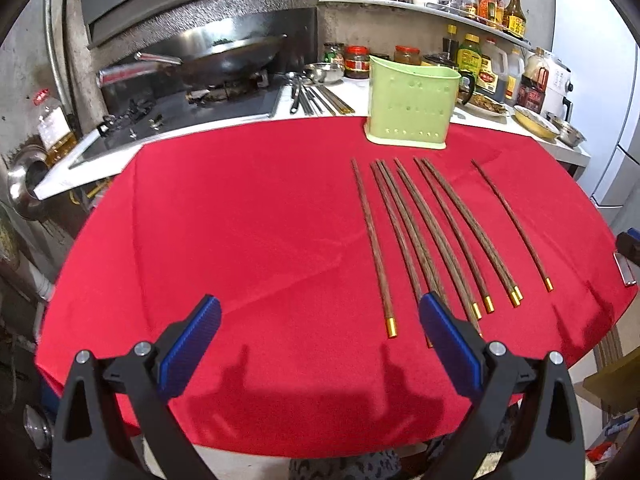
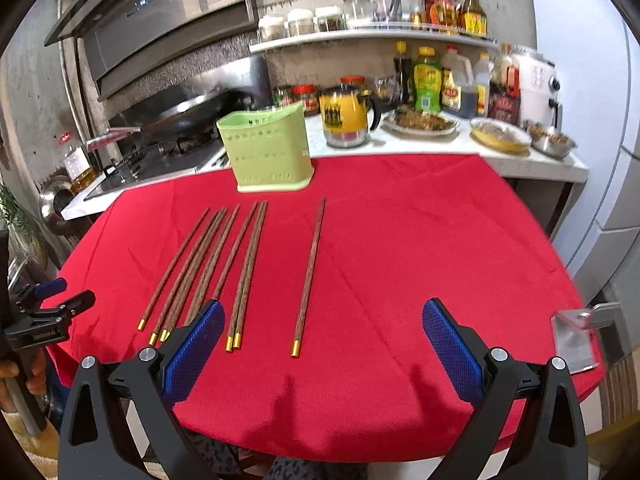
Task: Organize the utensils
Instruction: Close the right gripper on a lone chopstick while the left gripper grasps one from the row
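We judge nothing sorted yet: all chopsticks (image 2: 208, 268) lie on the red cloth (image 2: 400, 240), the green holder (image 2: 266, 152) at its far edge looks empty. Long axes run near-to-far, gold caps toward the near edge. Left gripper (image 1: 320, 330) and right gripper (image 2: 324, 334) both released, holding nothing.

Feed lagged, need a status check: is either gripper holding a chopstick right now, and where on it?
Nothing is held. The left gripper and right gripper are both open above the red cloth; the chopsticks lie untouched.
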A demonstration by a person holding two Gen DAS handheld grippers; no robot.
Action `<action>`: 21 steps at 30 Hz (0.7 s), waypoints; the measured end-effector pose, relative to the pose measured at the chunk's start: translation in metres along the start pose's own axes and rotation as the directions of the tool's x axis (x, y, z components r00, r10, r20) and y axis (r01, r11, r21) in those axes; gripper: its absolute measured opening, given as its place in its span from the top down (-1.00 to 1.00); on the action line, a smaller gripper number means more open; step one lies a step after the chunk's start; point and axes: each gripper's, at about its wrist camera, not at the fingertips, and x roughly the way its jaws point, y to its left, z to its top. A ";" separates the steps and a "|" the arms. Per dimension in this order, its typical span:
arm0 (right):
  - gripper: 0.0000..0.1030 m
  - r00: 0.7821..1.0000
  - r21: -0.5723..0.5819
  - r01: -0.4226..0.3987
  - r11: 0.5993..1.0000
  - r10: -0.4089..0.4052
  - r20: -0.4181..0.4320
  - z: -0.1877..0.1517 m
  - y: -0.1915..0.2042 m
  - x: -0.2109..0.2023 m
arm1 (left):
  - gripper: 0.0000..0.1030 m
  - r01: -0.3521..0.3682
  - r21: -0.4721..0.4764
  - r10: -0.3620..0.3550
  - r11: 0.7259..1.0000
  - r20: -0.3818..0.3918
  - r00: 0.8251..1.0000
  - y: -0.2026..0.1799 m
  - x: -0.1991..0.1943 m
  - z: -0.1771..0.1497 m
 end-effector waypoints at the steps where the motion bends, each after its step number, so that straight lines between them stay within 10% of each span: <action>1: -0.89 1.000 0.000 0.006 1.000 -0.006 -0.009 -0.001 0.000 0.006 | -0.88 0.008 -0.006 -0.008 1.000 0.001 1.000 0.000 0.004 -0.001; 21: -0.74 0.996 -0.071 0.036 0.997 -0.041 -0.077 -0.016 0.011 0.072 | -0.87 -0.014 0.011 0.015 1.000 -0.124 0.992 -0.020 0.082 -0.002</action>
